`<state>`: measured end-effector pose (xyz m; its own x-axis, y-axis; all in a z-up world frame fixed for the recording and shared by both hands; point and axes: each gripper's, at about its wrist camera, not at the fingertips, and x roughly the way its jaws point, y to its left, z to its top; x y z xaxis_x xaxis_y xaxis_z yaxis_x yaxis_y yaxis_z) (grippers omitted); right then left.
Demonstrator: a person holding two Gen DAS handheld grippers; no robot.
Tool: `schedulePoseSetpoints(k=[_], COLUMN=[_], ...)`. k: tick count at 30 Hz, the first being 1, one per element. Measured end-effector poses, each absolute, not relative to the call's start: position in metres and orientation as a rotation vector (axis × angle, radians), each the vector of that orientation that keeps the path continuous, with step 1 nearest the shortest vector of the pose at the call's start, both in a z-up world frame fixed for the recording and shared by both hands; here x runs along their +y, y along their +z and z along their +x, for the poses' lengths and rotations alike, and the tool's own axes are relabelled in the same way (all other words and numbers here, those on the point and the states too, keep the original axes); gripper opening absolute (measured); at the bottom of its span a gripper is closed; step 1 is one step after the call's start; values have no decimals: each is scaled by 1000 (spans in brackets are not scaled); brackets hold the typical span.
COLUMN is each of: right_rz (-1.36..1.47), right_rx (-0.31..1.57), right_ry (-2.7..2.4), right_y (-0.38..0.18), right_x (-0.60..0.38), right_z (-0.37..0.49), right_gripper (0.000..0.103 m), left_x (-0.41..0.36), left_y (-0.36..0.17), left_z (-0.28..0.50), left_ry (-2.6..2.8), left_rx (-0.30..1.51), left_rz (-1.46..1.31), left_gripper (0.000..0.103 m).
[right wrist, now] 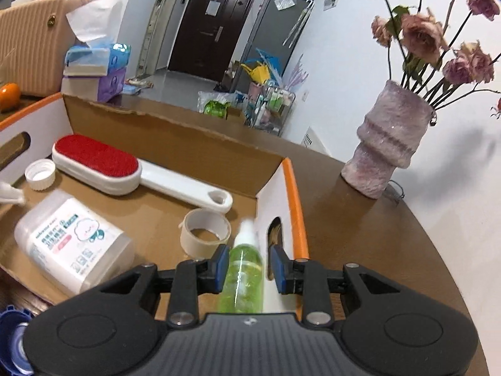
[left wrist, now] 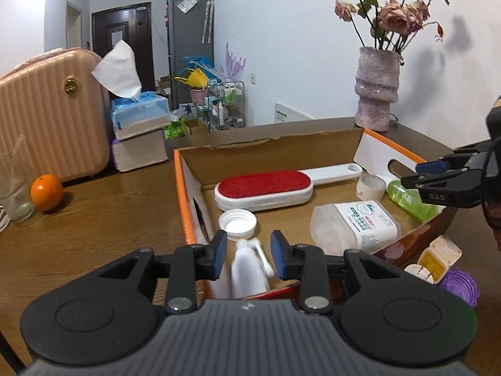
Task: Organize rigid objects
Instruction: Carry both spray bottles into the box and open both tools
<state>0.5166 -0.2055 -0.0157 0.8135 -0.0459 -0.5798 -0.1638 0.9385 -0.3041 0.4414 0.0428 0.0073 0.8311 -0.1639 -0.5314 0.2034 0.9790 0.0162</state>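
While the left gripper [left wrist: 249,255] hangs over the cardboard box's [left wrist: 184,200] near edge, a blurred white bottle [left wrist: 249,269] sits between its parted pads, untouched. The lint brush [left wrist: 264,189] lies at twelve o'clock.

In the right wrist view, the right gripper [right wrist: 249,269] brackets a green bottle [right wrist: 242,272]; its left pad touches, the right stands clear. The tape roll [right wrist: 205,230] sits at eleven o'clock.

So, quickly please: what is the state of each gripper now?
Left gripper: open, white spray bottle between its pads, not pressed.
Right gripper: open around the green bottle; only one pad seems to touch.
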Motion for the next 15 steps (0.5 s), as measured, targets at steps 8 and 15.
schedulePoseSetpoints(k=[8, 15], right_rz=[-272, -145], right_rx=[579, 536], right_ry=[152, 237], right_y=[26, 70], right_x=[-220, -239], right_z=[486, 446], right_gripper=[31, 35], left_x=[44, 36], left_y=[53, 91], left_z=[411, 372], left_ry=[-171, -151], left_rx=[487, 413], left_rz=[63, 73], left_gripper=[49, 66])
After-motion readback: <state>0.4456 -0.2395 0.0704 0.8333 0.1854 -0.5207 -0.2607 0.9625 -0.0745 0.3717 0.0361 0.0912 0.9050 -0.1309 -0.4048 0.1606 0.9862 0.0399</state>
